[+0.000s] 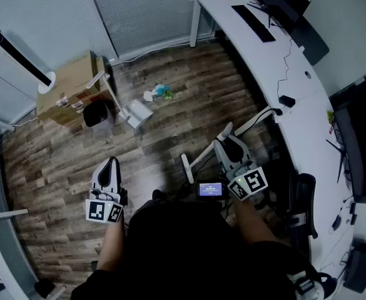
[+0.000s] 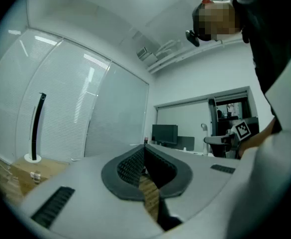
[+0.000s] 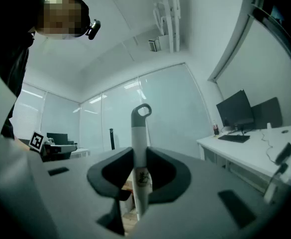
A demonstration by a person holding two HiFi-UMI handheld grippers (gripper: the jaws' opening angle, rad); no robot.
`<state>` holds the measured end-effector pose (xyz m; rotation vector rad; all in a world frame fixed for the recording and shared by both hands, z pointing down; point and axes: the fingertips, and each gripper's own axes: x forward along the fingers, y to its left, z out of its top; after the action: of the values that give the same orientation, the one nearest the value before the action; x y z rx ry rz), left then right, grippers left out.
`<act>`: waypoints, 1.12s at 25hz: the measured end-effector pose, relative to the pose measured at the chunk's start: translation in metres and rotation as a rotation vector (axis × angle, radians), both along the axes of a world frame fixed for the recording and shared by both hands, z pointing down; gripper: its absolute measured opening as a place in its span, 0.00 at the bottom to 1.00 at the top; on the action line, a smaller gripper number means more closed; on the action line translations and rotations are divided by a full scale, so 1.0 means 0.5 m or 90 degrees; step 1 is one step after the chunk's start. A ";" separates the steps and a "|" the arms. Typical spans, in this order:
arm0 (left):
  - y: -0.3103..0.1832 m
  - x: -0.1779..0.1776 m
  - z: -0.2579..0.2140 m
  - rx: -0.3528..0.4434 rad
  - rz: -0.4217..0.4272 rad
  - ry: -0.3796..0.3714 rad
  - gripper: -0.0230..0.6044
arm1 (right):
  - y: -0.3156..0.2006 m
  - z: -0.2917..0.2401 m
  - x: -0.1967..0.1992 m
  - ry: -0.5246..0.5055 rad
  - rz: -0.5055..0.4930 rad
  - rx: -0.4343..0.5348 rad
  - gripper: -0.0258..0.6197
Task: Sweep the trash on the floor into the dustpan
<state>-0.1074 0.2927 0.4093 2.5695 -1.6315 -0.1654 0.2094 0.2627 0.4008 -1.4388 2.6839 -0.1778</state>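
Trash (image 1: 158,93), a small cluster of white and teal scraps, lies on the wood-plank floor (image 1: 57,161) well ahead of the person. It is just beside the mouth of a white dustpan (image 1: 137,112), whose long handle (image 1: 111,91) rises toward a cardboard box (image 1: 70,86). A black waste bin (image 1: 97,114) stands close on the dustpan's other side. The layout looks deliberate: the pan faces the scraps, so a short stroke could push them in. The right tool (image 3: 138,169) is clamped on a white broom handle (image 3: 139,138), which stands upright between its jaws with a grey hanging loop (image 3: 143,110) at the top. Gripping near that end probably gives reach and leverage for sweeping while standing, though the head view does not make plain where the brush end lies. The left tool (image 2: 144,156) is fully closed with nothing in it; only a strip of floor shows past the meeting jaws. It is held level at the person's side, apparently free either to steady the handle lower down or to hold the dustpan. Both tools are well apart from the trash, near the white table (image 1: 276,67) along the right, so sweeping appears not yet begun. The person would likely need to step closer first.
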 end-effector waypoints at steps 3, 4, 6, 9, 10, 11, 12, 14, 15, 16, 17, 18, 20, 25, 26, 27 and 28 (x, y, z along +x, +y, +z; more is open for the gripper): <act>-0.001 0.026 -0.001 -0.008 0.030 -0.002 0.03 | 0.019 -0.010 -0.003 0.011 0.001 0.014 0.18; -0.001 0.033 -0.001 -0.010 0.040 -0.003 0.03 | 0.022 -0.011 -0.003 0.016 0.001 0.016 0.18; 0.002 0.045 0.001 -0.009 0.059 -0.009 0.03 | 0.026 -0.008 -0.001 0.023 0.004 0.014 0.18; 0.009 0.059 0.001 -0.009 0.083 -0.013 0.03 | 0.037 -0.005 0.005 0.032 0.004 0.011 0.18; 0.011 0.063 0.000 -0.011 0.089 -0.011 0.03 | 0.042 -0.004 0.009 0.034 0.004 0.012 0.18; 0.013 0.067 -0.001 -0.013 0.094 -0.009 0.03 | 0.046 -0.003 0.015 0.034 0.006 0.011 0.18; 0.014 0.071 -0.002 -0.014 0.099 -0.007 0.03 | 0.048 -0.003 0.020 0.035 0.009 0.009 0.18; 0.017 0.077 -0.004 -0.014 0.109 -0.007 0.03 | 0.050 -0.001 0.032 0.033 0.020 0.005 0.18; 0.018 0.080 -0.004 -0.014 0.114 -0.008 0.03 | 0.050 -0.002 0.038 0.030 0.026 0.004 0.18; 0.020 0.084 -0.004 -0.016 0.120 -0.009 0.03 | 0.051 -0.003 0.044 0.028 0.032 0.003 0.18; 0.022 0.086 -0.002 -0.018 0.123 -0.009 0.03 | 0.051 -0.004 0.051 0.026 0.039 0.002 0.18; 0.023 0.088 -0.001 -0.021 0.123 -0.010 0.03 | 0.052 -0.006 0.057 0.024 0.045 0.000 0.18; 0.024 0.088 -0.001 -0.024 0.116 -0.010 0.03 | 0.054 -0.011 0.068 0.020 0.052 0.000 0.18; 0.019 0.101 -0.006 -0.026 0.111 -0.010 0.03 | 0.054 -0.020 0.083 0.010 0.048 0.006 0.18; 0.019 0.104 -0.004 -0.029 0.112 -0.013 0.03 | 0.052 -0.019 0.085 0.007 0.047 0.005 0.18; 0.018 0.108 -0.003 -0.032 0.112 -0.015 0.03 | 0.050 -0.017 0.087 0.003 0.045 0.004 0.18; 0.018 0.112 0.000 -0.035 0.111 -0.016 0.03 | 0.048 -0.015 0.088 0.000 0.041 0.002 0.18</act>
<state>-0.0515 0.3017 0.4091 2.6640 -1.3900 -0.0751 0.2536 0.2868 0.3933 -1.5227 2.6321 -0.1679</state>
